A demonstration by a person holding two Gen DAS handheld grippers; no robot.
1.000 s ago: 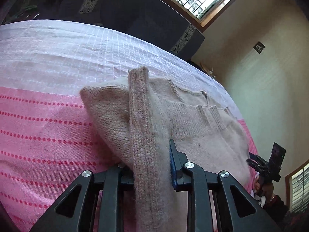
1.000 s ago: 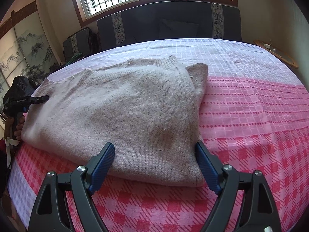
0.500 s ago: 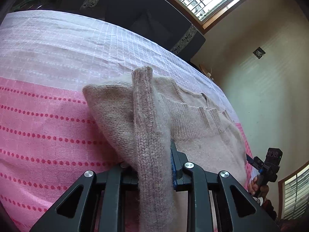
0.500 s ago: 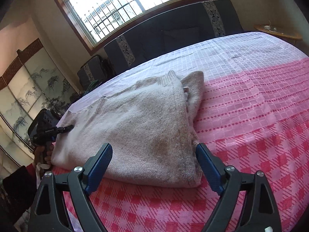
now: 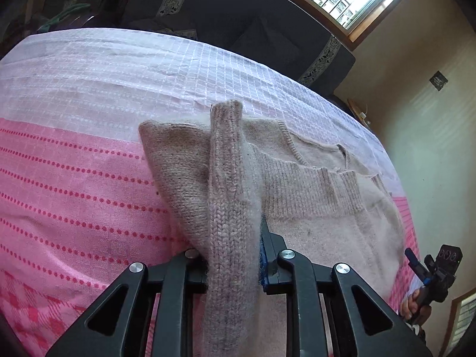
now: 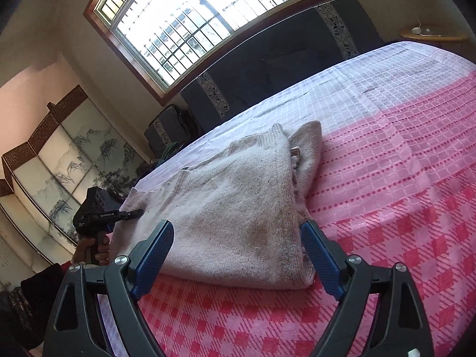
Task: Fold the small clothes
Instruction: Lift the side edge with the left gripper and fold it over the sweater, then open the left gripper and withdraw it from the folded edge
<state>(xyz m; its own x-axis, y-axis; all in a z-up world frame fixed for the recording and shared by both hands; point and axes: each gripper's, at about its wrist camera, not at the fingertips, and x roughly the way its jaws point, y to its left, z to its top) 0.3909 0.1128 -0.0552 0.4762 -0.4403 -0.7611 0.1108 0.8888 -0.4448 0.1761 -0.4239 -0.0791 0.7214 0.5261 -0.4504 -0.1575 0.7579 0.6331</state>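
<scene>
A beige knitted sweater (image 6: 238,214) lies partly folded on a pink and white checked bedspread (image 6: 401,154). In the left wrist view my left gripper (image 5: 235,238) is shut on a ribbed edge of the sweater (image 5: 229,184), which stands up between the jaws; the rest of the sweater (image 5: 321,208) lies flat to the right. My right gripper (image 6: 238,255) is open and empty, its blue pads either side of the sweater's near edge, raised above the bed. The left gripper also shows in the right wrist view (image 6: 101,214), at the sweater's left edge.
A dark sofa (image 6: 282,68) stands behind the bed under a barred window (image 6: 208,15). A painted folding screen (image 6: 59,163) is at the left. A small wooden side table (image 6: 431,34) is at the far right. The right gripper shows in the left wrist view (image 5: 437,270).
My right gripper has lifted and tilted back from the sweater's near edge. My left gripper stays shut on the ribbed edge and has shifted only slightly.
</scene>
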